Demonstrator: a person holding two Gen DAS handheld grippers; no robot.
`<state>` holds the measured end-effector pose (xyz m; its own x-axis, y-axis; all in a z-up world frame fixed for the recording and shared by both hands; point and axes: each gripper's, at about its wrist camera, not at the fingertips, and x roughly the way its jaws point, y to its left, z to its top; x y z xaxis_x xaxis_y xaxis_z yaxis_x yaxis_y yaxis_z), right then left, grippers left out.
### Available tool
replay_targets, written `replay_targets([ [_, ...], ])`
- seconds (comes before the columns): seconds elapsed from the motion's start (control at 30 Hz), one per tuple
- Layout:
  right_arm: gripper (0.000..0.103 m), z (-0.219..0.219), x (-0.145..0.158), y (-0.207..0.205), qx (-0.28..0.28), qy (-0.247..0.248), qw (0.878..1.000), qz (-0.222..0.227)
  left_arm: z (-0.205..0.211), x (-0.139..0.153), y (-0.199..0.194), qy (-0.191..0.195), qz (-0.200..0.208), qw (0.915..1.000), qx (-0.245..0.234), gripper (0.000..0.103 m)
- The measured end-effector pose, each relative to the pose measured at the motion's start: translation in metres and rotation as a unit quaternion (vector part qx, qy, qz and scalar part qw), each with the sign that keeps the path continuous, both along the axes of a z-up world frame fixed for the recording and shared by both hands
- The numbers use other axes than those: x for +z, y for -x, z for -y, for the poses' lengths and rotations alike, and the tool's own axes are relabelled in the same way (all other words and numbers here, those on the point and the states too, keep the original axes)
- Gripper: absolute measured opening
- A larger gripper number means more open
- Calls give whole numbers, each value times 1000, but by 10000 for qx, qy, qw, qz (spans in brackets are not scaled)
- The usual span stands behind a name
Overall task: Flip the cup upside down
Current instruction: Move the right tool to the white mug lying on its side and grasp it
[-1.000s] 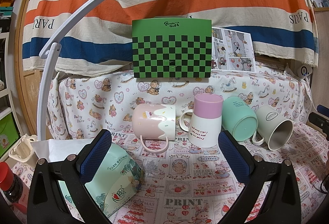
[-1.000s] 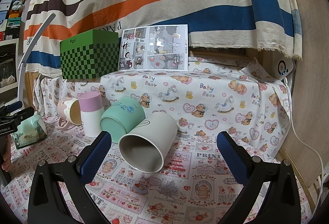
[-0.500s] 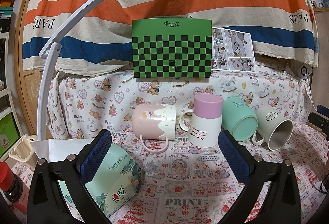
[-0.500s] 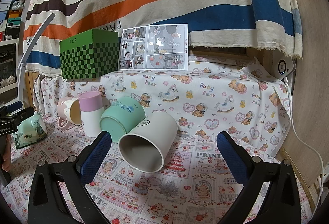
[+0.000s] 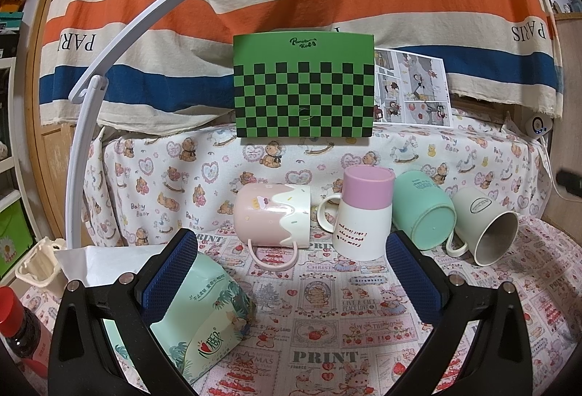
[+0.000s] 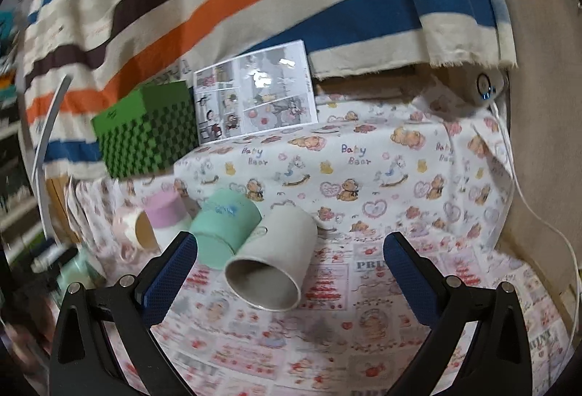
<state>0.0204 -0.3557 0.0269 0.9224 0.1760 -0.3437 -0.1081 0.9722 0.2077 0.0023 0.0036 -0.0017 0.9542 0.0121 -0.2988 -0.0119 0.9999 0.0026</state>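
Note:
Several cups stand in a row on the printed cloth. A pink-and-cream mug (image 5: pixel 272 217) lies on its side. A white cup with a pink band (image 5: pixel 363 214) stands upside down. A mint cup (image 5: pixel 423 214) and a pale grey mug (image 5: pixel 485 225) lie on their sides. In the right wrist view the grey mug (image 6: pixel 272 259) lies with its mouth toward me, the mint cup (image 6: pixel 223 226) beside it. My left gripper (image 5: pixel 291 272) is open and empty, short of the cups. My right gripper (image 6: pixel 291 268) is open around the grey mug's mouth without touching.
A mint tissue pack (image 5: pixel 203 316) lies by my left finger. A green checkered box (image 5: pixel 303 90) and a comic sheet (image 5: pixel 413 90) stand on the raised shelf behind. A white lamp arm (image 5: pixel 94 97) curves at left. A red-capped bottle (image 5: pixel 18 327) is at far left.
The right gripper has moved forward and tilted toward the grey mug, and its view is now blurred. The left gripper has not moved.

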Motion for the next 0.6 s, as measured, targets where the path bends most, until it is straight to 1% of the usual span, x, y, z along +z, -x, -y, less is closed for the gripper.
replay_targets([
  [0.03, 103, 0, 5, -6, -25, -39, 9998, -188, 2, 0, 1, -1, 3, 10000, 0, 103],
  [0.1, 103, -1, 16, -27, -115, -65, 9968, -783, 2, 0, 1, 12, 0, 10000, 5, 103],
  [0.17, 103, -1, 23, -44, 63, -272, 9938, -1075, 3, 0, 1, 4, 0, 10000, 5, 103],
  [0.27, 103, -8, 27, -76, 163, -229, 9849, -1708, 3, 0, 1, -7, -3, 10000, 3, 103],
  [0.33, 103, -11, 22, -98, 155, -262, 9773, -2095, 4, 1, 2, -4, -1, 10000, 4, 103],
  [0.4, 103, -14, 11, -120, 214, -350, 9666, -2531, 4, 1, 1, -6, -4, 10000, 4, 103],
  [0.5, 103, -18, -8, -145, 197, -296, 9563, -2902, 4, 1, 2, -10, -5, 10000, -2, 103],
  [0.6, 103, -22, -26, -163, 265, -193, 9481, -3164, 4, 1, 1, -4, -9, 10000, 0, 103],
])
